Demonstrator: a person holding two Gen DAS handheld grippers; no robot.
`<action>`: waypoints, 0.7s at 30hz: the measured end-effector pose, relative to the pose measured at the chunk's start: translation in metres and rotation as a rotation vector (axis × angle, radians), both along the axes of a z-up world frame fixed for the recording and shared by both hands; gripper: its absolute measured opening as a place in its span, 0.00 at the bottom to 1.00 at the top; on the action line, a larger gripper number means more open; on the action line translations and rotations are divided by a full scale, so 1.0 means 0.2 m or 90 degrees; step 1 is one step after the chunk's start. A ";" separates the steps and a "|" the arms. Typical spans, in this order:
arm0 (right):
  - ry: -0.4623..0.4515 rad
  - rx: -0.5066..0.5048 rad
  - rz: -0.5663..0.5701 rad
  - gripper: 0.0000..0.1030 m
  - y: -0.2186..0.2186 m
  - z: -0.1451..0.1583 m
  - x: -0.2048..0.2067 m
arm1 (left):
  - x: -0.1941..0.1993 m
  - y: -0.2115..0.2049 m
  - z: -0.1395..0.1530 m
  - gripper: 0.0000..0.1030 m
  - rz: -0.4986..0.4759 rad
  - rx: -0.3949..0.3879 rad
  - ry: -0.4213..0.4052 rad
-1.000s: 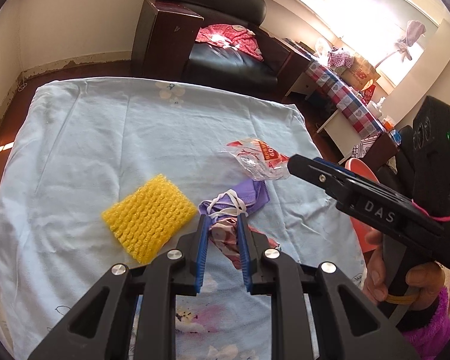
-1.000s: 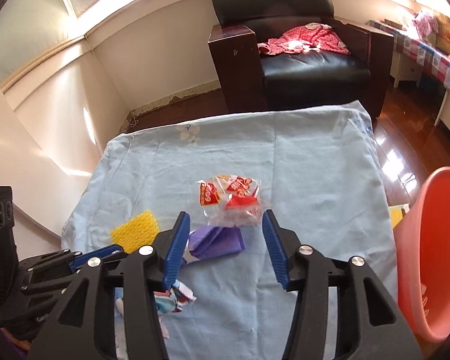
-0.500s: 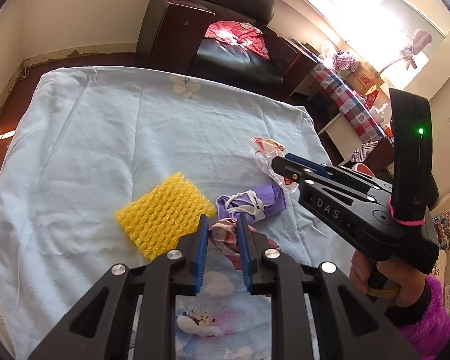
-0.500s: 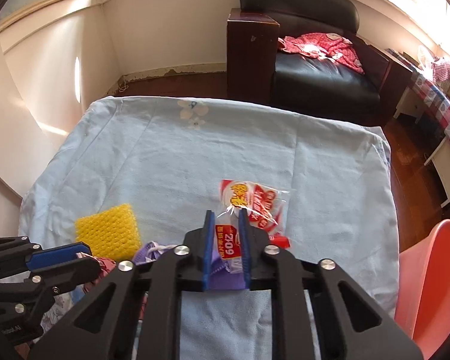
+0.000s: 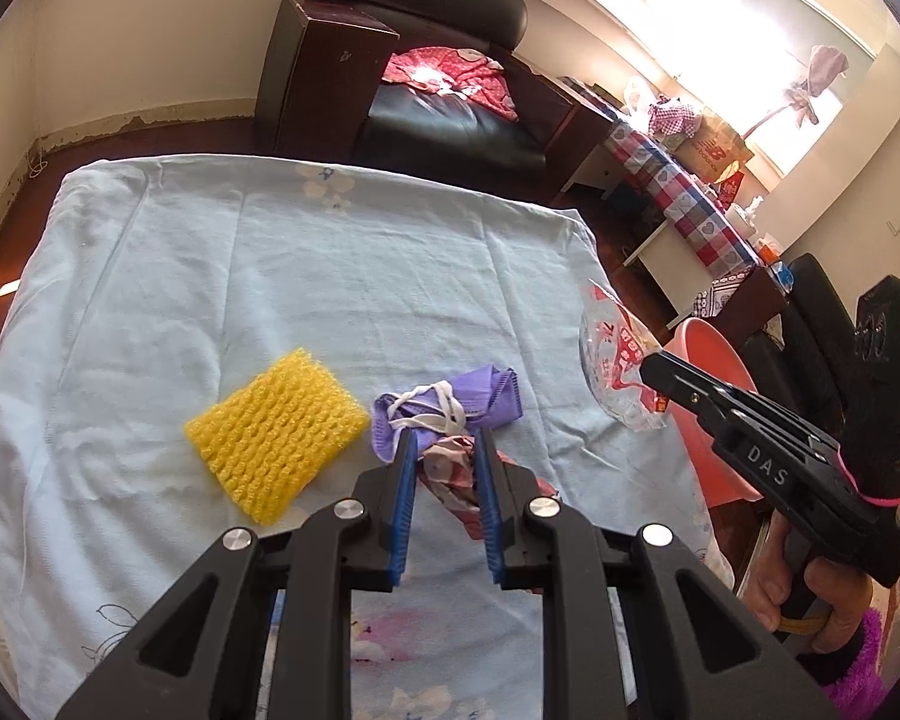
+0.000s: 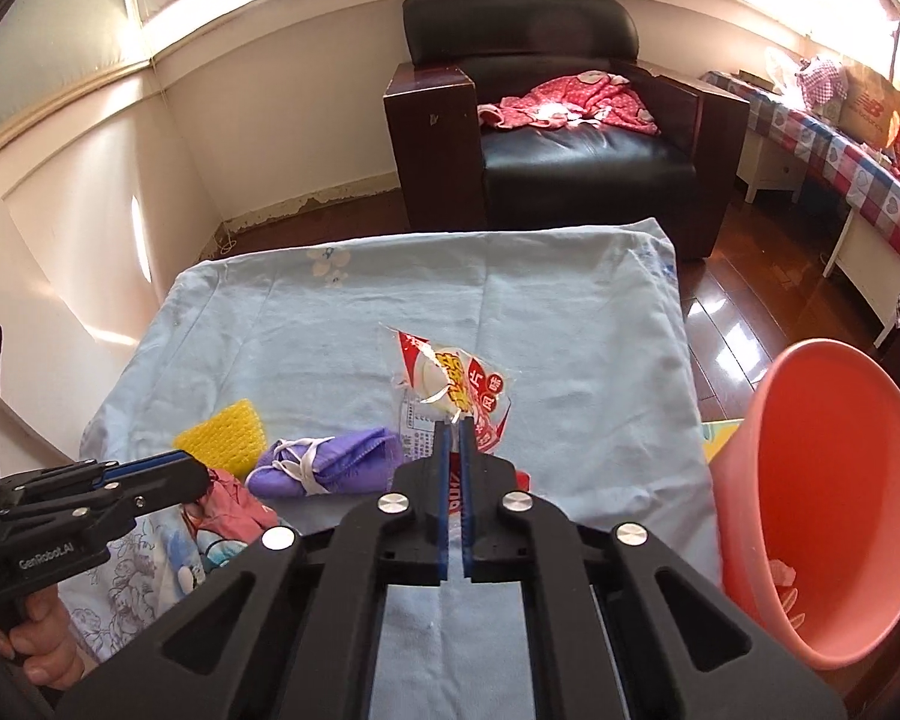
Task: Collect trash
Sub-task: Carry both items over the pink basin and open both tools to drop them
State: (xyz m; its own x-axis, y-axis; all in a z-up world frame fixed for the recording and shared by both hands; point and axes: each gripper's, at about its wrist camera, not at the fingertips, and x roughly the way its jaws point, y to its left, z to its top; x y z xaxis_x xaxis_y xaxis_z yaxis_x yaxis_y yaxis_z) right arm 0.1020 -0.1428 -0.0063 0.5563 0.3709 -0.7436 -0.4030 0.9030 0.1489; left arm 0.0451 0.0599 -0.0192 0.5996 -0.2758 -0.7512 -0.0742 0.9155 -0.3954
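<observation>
Left gripper (image 5: 444, 456): black angular frame, blue ribbed pads, four silver round screw heads, "GenRobot.AI" lettering on its side. Right gripper (image 6: 453, 432): same build, "DAS" marking, pink elastic band around the body, green indicator light. Fuzzy magenta sleeve cuff (image 5: 858, 669) at the right wrist.

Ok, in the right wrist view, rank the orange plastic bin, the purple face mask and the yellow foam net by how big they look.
1. Orange plastic bin, though it sits nearest the camera.
2. Purple face mask.
3. Yellow foam net, partly hidden, so unsure.
</observation>
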 end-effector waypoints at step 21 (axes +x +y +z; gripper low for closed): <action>-0.011 0.026 -0.253 0.03 -0.94 0.07 -0.12 | 0.33 -0.96 0.26 0.18 -0.210 0.053 -0.069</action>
